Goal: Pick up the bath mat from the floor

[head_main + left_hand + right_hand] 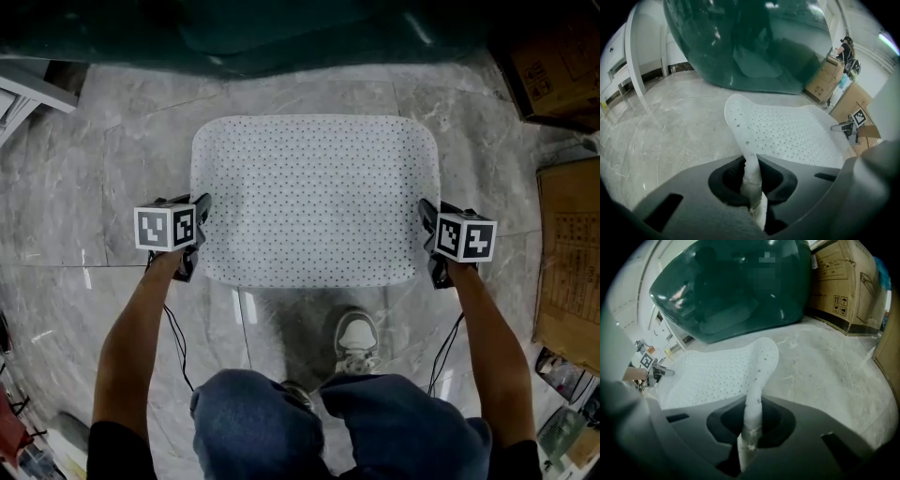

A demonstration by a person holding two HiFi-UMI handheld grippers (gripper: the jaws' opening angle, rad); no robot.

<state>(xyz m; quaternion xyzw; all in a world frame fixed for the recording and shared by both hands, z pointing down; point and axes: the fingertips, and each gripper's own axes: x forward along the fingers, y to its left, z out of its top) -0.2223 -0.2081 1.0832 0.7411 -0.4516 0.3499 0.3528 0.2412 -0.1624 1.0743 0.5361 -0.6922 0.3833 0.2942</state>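
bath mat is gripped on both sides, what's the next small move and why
Probably lift both sides straight up together. The left tongs and right tongs are each shut on an opposite edge of the bath mat. The pinched edges curl upward and the rest seems to lie on the floor, so a level lift should clear it.

Grey marble floor (112, 169); dark green tub (281, 37); cardboard boxes (572, 253).

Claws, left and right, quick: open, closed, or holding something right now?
The left claw is closed, gripping the left edge of the bath mat.
The right claw is closed, gripping the bath mat's right edge.
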